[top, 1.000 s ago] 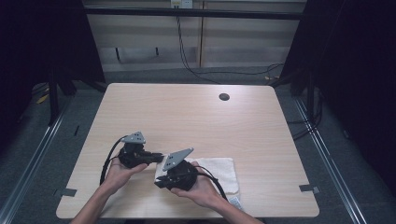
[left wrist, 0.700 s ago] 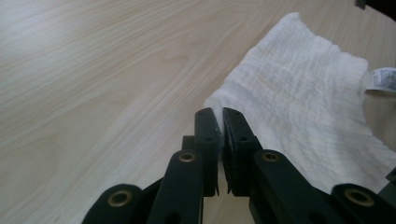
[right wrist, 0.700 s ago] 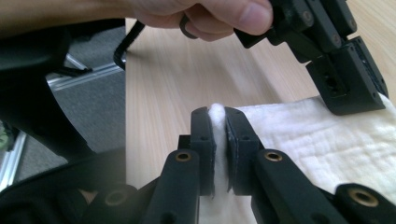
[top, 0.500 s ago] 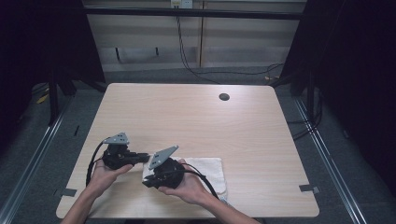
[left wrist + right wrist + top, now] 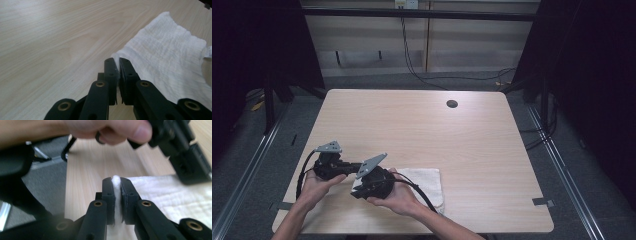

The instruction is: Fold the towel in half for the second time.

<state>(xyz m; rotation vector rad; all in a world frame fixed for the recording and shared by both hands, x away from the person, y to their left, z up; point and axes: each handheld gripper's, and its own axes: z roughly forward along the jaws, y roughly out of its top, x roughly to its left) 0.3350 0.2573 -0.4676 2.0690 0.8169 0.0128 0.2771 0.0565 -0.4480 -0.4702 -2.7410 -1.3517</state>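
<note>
- Pale wooden table [image 5: 422, 130] stands on a grey floor, with dark curtains at both sides and a small round hole [image 5: 452, 104] near its far edge.
- White towel [image 5: 427, 182] lies flat at the near edge, right of the person's hands.
- Left gripper [image 5: 116, 65] is clenched on a corner of the towel.
- Right gripper [image 5: 116, 185] pinches a fold of the towel's edge between its jaws, just beside the left one.

Both grippers [image 5: 343, 167] [image 5: 358, 190] at white cloth [image 5: 427, 182]
</note>
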